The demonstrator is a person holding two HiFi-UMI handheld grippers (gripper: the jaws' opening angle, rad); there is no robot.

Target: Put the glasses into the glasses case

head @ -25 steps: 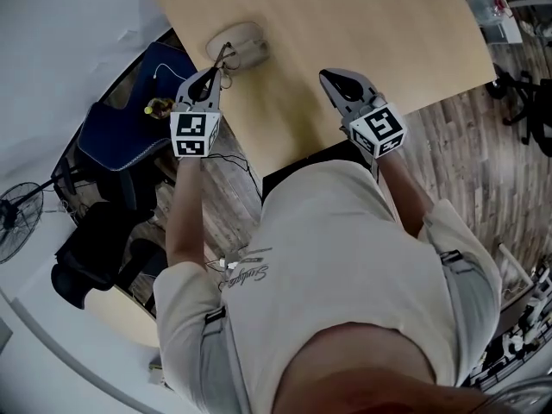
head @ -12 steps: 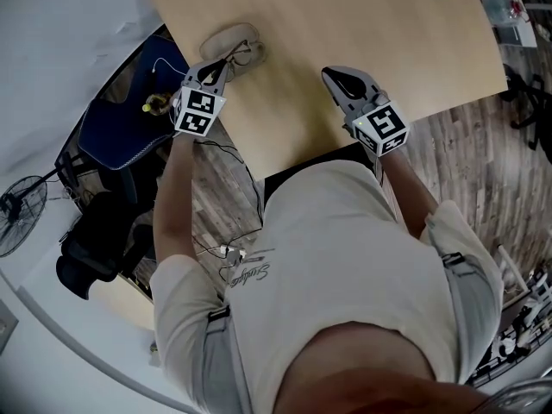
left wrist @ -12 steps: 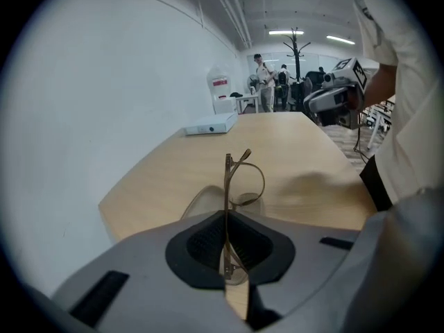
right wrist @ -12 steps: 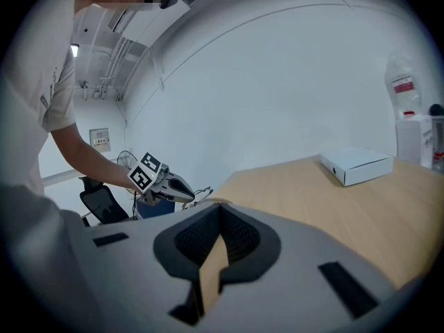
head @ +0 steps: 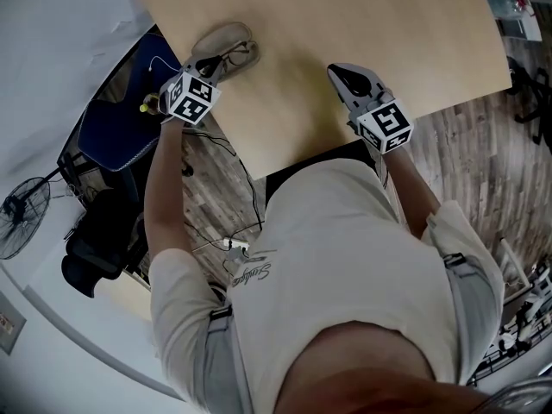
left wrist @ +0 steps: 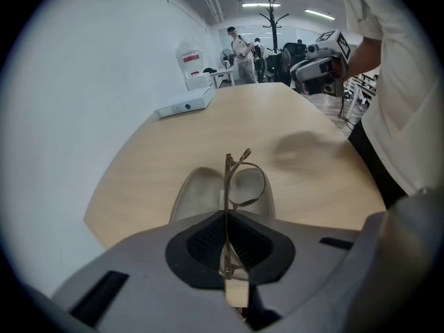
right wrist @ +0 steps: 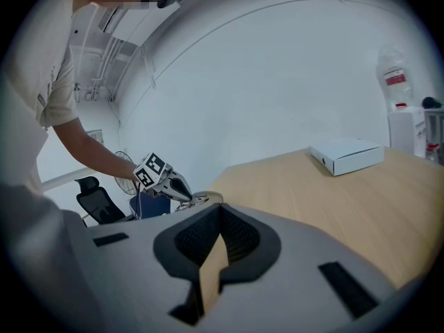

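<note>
Glasses [left wrist: 227,179] of thin wire clamped in left tool [left wrist: 226,245], at oval beige case [left wrist: 198,196], right tool [right wrist: 216,245] closed

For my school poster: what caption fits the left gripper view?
The left tongs pinch the glasses by their frame, right over the beige glasses case on the wooden table.

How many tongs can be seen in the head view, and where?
2. The left tongs are at the table's left edge, shut on the glasses at the glasses case. The right tongs are over the table's near edge, shut and empty.
</note>
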